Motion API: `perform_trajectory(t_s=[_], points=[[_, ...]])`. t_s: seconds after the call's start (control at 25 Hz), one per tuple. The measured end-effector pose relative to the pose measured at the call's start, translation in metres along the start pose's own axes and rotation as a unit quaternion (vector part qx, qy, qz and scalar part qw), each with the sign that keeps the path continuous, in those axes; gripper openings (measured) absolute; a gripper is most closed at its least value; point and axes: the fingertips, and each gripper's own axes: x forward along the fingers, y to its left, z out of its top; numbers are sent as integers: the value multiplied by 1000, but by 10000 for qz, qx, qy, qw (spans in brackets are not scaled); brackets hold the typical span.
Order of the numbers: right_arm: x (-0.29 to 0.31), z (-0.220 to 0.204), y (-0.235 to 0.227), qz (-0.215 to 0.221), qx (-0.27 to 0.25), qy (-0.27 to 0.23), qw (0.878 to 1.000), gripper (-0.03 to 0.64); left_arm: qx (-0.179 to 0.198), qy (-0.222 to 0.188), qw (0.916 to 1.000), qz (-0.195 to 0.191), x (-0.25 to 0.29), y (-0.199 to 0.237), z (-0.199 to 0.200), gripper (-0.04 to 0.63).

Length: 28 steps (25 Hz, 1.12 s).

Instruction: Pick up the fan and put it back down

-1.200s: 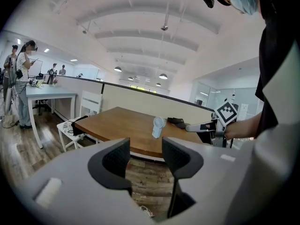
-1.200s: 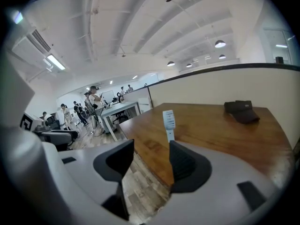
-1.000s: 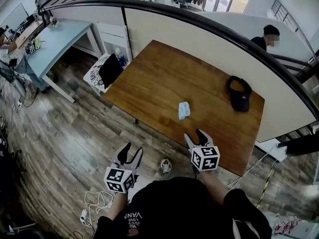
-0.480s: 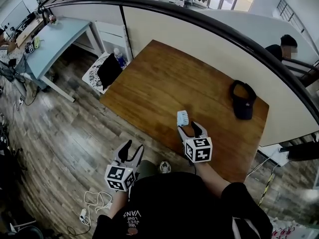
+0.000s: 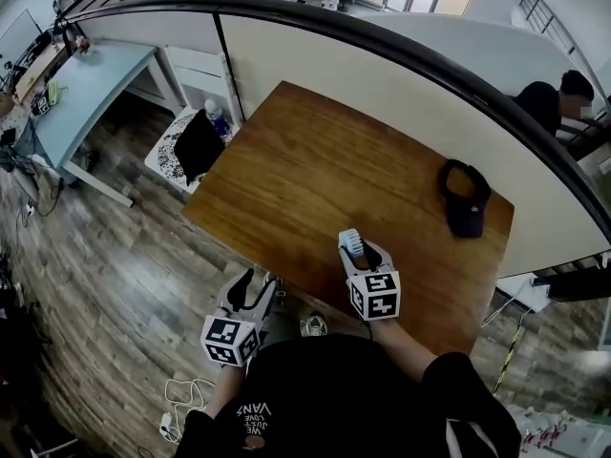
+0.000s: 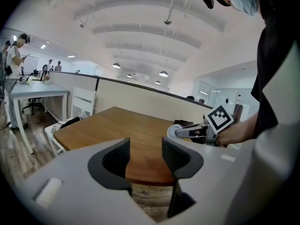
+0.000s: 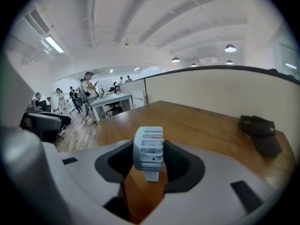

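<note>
Fan (image 5: 351, 242), the only one on the single wooden table (image 5: 305, 160), stands near the table's lower edge at centre frame in the head view. It is clasped by the right gripper (image 5: 361, 250), whose two jaws press against its pale slatted sides. Whether its foot is clear of the wood cannot be told. The left gripper (image 5: 256, 285), at lower left and off the table, holds nothing, its two jaws parted. One dark cap (image 5: 466, 198) lies well apart at the tabletop's right.
</note>
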Motion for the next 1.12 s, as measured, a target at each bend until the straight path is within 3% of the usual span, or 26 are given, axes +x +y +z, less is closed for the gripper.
perform_trajectory(t_s=[0.36, 0.68, 1.12], points=[[14, 16, -7, 92, 60, 154, 9998, 184, 237, 219, 9976, -608, 52, 42, 31, 199], [44, 63, -24, 182, -223, 38, 9996, 183, 428, 303, 9930, -1056, 95, 70, 58, 199], [89, 133, -54, -136, -598, -267, 9978, 183, 671, 453, 9839, -1593, 132, 111, 80, 199]])
